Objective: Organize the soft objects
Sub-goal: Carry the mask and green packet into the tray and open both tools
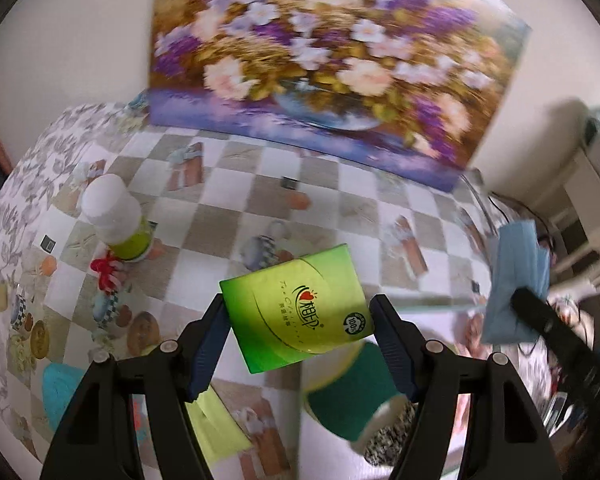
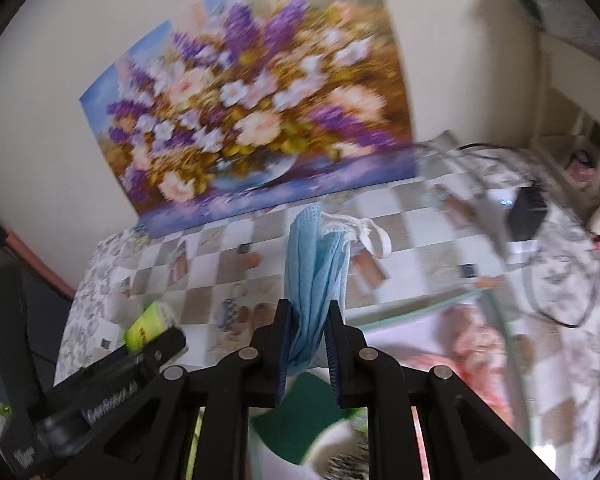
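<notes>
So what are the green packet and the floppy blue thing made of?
The green rectangular tissue packet in the left gripper looks wrapped in thin glossy plastic film: it shines, carries printed lettering, and probably holds soft paper. The folded pale blue face mask in the right gripper seems a matte, papery non-woven fabric: it droops in pleats, with white stretchy-looking ear loops.

Glossy plastic wraps the tissue pack (image 1: pixel 298 312); the face mask (image 2: pixel 314 276) is matt pleated fabric.

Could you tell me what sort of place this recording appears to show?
Probably a home room: a patterned tablecloth covers the table, a floral painting leans on the wall, and a white-capped bottle stands nearby.
</notes>
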Tool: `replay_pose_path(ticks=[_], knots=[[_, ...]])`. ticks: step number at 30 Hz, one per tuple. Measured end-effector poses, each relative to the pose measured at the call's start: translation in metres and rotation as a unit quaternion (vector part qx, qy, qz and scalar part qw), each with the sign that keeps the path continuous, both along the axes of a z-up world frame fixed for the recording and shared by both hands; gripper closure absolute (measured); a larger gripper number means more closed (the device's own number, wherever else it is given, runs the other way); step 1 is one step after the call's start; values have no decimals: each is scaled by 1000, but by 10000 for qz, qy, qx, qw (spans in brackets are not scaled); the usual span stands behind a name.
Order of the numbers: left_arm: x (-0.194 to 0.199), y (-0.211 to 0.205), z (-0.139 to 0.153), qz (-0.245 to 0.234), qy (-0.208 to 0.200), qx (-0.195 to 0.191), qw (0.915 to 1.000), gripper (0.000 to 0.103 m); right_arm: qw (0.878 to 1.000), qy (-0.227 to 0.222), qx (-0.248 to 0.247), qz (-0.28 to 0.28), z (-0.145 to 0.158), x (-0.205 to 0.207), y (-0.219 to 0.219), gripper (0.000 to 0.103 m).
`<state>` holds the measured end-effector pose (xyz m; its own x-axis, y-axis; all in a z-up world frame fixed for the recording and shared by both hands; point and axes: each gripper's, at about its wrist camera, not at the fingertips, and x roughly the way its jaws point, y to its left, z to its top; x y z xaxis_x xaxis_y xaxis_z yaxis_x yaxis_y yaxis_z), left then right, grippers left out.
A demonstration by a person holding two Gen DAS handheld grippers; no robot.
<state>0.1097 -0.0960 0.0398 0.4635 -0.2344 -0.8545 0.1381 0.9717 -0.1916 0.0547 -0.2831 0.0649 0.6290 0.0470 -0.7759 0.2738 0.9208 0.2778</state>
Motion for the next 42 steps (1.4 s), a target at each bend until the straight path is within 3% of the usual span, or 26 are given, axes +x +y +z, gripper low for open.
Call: replay_pose_path(ticks=[7, 15, 28, 42], knots=[[-37, -34, -9, -602, 8, 129, 9981, 31, 9986, -17, -187, -489, 17, -38, -38, 85], [-70, -65, -34, -1124, 260, 418, 9924, 31, 9950, 326, -132, -937, 6, -67, -70, 85], [-100, -73, -72, -1260, 917, 568, 9862, 31, 9872, 1390, -36, -778, -60, -84, -60, 85], [-108, -66, -104, -1174, 1444, 527, 9811, 31, 9772, 2063, 107, -482, -106, -87, -37, 83]])
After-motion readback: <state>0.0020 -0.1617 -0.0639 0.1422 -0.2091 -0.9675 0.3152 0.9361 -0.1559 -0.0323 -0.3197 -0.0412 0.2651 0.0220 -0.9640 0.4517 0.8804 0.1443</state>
